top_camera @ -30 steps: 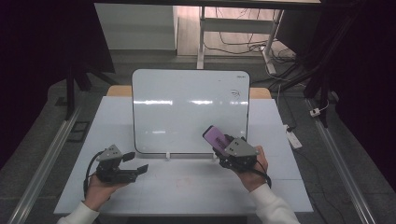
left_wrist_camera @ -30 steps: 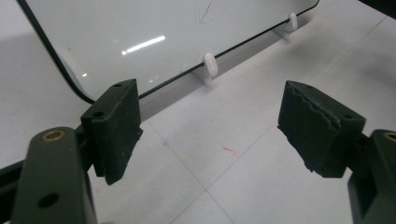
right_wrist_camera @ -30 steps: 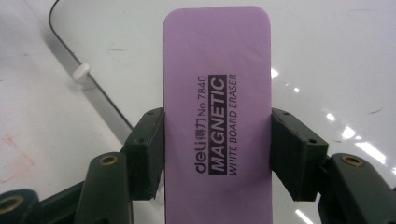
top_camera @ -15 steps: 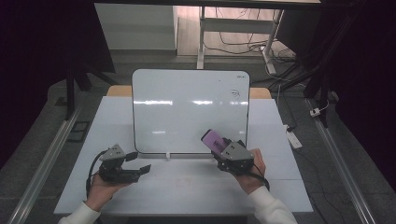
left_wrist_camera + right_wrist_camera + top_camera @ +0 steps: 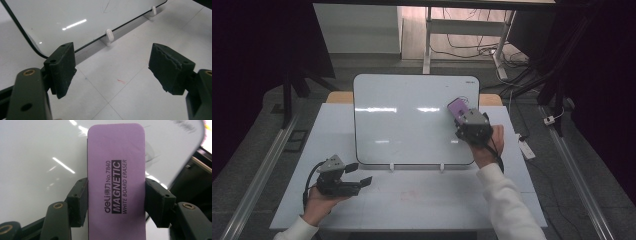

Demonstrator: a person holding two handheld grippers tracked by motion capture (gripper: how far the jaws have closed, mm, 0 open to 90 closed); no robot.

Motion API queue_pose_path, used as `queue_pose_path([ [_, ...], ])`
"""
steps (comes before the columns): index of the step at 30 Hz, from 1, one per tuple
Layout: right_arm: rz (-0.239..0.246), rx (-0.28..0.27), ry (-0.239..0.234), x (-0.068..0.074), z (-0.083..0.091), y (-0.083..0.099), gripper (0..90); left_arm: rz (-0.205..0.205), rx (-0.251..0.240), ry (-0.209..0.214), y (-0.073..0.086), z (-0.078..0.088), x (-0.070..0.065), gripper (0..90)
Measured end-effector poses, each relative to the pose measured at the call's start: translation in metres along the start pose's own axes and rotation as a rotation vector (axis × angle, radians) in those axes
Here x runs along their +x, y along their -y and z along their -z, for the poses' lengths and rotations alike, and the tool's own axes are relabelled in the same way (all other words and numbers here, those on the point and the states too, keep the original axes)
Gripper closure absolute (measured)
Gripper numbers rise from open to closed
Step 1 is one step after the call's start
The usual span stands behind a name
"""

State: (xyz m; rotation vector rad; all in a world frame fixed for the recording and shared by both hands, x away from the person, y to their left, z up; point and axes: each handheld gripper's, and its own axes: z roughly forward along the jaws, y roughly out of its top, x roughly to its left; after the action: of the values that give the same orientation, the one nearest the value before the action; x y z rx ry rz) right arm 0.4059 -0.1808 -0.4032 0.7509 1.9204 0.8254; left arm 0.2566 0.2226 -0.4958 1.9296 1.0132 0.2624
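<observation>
Forearms come in from the bottom of the high view, and we see them posed quite differently. Our right arm, in a white sleeve (image 5: 507, 200), reaches forward and up over the desk (image 5: 422, 200), the right hand (image 5: 487, 145) raised against the face of the whiteboard (image 5: 407, 120). The board stands propped at the far half of the desk on two small white clips (image 5: 109, 35). Our left hand (image 5: 319, 200) lies low near the desk's front left corner, well apart from the board.

The right tongs (image 5: 116, 202) pinch a purple eraser (image 5: 116, 177) across its long sides, one black jaw pressed on each edge. We read "MAGNETIC WHITE BOARD ERASER" printed on its back. In the high view the eraser (image 5: 457, 107) sits at the board's upper right area; we cannot tell whether its felt side touches the surface. Faint dark pen marks (image 5: 150, 155) show on the board just beside it.

The left tongs (image 5: 354, 176) are spread wide with nothing between the jaws, pointing toward the board's lower edge. In the left gripper view we see a small red mark (image 5: 121, 81) on the desk between the jaws.
</observation>
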Motion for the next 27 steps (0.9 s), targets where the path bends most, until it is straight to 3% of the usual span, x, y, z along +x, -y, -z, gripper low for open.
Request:
queue_pose_path([
  [2, -0.051, -0.009, 0.002, -0.014, -0.006, -0.009, 40.2, 0.0, -0.001, 0.0, 0.001, 0.001, 0.0, 22.4],
  [7, -0.101, -0.019, 0.013, -0.032, -0.013, -0.028, 40.2, 0.002, -0.004, -0.005, 0.002, 0.003, 0.001, 22.4],
  [11, -0.103, -0.032, -0.016, -0.022, -0.016, -0.028, 40.2, 0.003, -0.001, -0.007, 0.002, 0.003, 0.001, 22.4],
  [14, -0.034, -0.038, -0.042, -0.001, -0.015, -0.026, 40.2, 0.0, 0.001, -0.008, 0.002, 0.002, 0.001, 22.4],
  [16, 0.0, -0.04, -0.042, 0.004, -0.014, -0.027, 40.3, -0.001, 0.001, -0.007, 0.003, 0.003, 0.0, 22.4],
  [23, -0.133, -0.032, -0.006, -0.039, -0.014, -0.023, 40.3, 0.0, 0.001, -0.008, 0.003, 0.003, 0.001, 22.4],
  [25, -0.101, -0.023, -0.006, -0.033, -0.012, -0.02, 40.3, 0.001, 0.0, -0.006, 0.003, 0.004, 0.002, 22.4],
  [27, -0.061, -0.016, -0.034, -0.019, -0.009, -0.013, 40.3, 0.002, -0.003, -0.009, 0.004, 0.004, 0.002, 22.5],
])
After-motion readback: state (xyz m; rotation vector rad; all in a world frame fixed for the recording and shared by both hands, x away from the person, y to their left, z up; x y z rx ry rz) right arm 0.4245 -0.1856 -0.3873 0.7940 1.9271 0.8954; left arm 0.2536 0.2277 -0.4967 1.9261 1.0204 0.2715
